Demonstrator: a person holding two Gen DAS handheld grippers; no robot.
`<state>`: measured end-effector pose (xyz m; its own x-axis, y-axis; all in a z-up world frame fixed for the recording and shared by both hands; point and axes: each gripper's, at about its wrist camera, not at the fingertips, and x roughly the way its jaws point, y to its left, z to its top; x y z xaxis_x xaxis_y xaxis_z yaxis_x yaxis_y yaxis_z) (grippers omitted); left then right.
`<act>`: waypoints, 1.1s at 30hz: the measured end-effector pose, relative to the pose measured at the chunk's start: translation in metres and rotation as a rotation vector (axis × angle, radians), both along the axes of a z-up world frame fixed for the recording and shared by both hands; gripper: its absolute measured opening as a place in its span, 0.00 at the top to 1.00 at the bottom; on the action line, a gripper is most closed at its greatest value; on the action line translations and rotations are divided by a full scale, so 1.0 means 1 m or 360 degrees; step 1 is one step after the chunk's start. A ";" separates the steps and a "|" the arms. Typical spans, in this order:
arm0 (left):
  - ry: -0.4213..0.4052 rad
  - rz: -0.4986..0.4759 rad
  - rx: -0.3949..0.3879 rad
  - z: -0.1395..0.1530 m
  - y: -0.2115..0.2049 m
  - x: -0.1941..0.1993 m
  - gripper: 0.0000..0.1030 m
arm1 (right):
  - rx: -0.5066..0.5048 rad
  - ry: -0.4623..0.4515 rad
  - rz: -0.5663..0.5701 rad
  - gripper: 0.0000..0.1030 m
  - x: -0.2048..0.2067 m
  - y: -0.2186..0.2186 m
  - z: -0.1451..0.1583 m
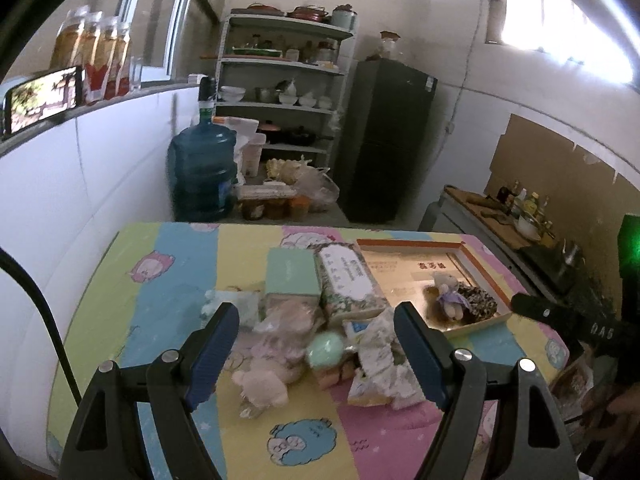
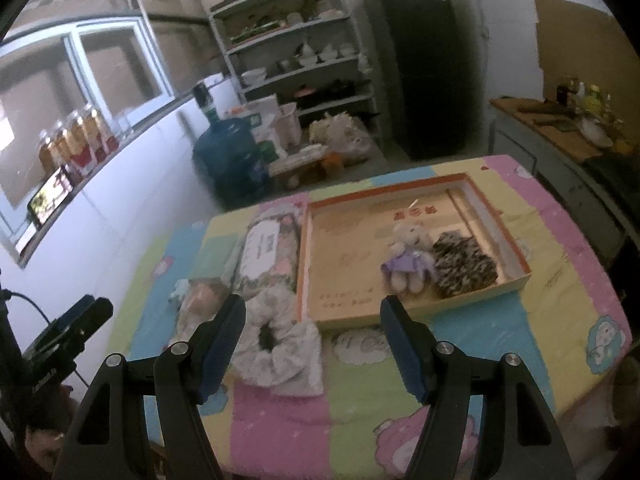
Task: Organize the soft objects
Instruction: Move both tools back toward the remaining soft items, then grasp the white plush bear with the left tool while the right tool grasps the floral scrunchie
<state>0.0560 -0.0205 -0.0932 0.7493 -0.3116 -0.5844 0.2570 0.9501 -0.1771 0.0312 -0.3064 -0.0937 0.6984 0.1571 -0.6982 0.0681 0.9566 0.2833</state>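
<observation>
A shallow orange-rimmed cardboard box (image 2: pixel 516 256) lies on the table and holds a small bear in a purple dress (image 2: pixel 408 260) and a dark speckled scrunchie (image 2: pixel 464 268). They also show in the left wrist view, the bear (image 1: pixel 449 294) beside the scrunchie (image 1: pixel 478 300). A pile of soft things lies left of the box: a pink plush toy (image 1: pixel 264 388), a mint puff (image 1: pixel 326 350), a pale floral scrunchie (image 2: pixel 276 344). My left gripper (image 1: pixel 316 350) is open above the pile. My right gripper (image 2: pixel 312 338) is open above the floral scrunchie, empty.
A floral tissue pack (image 1: pixel 350 280) and a mint box (image 1: pixel 292 270) lie behind the pile. The table has a pastel cartoon cloth (image 2: pixel 560 304). Beyond it stand a blue water jug (image 1: pixel 202 168), a shelf of dishes (image 1: pixel 280 80), a dark fridge (image 1: pixel 388 140) and a counter (image 2: pixel 560 128).
</observation>
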 end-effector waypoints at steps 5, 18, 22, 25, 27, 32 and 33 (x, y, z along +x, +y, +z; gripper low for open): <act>0.0046 0.0064 -0.0010 -0.010 0.017 -0.006 0.22 | 0.0001 0.0104 0.0163 0.30 0.012 0.031 -0.026; 0.0157 0.0252 -0.0022 -0.031 0.057 -0.020 0.22 | -0.0090 0.0336 0.0432 0.41 0.067 0.101 -0.091; 0.0177 0.0265 -0.0028 -0.037 0.066 -0.019 0.22 | -0.0128 0.0366 0.0449 0.43 0.079 0.107 -0.099; 0.0194 0.0235 -0.0041 -0.041 0.066 -0.016 0.22 | -0.0167 0.0396 0.0452 0.60 0.084 0.110 -0.105; 0.0207 0.0202 -0.0040 -0.046 0.063 -0.011 0.22 | -0.0201 0.0390 0.0447 0.64 0.085 0.111 -0.107; 0.0240 0.0111 -0.0030 -0.062 0.052 0.005 0.23 | -0.0112 0.0374 0.0417 0.87 0.084 0.095 -0.101; 0.0246 0.0083 -0.0026 -0.065 0.049 0.009 0.23 | -0.0107 0.0364 0.0411 0.88 0.083 0.092 -0.098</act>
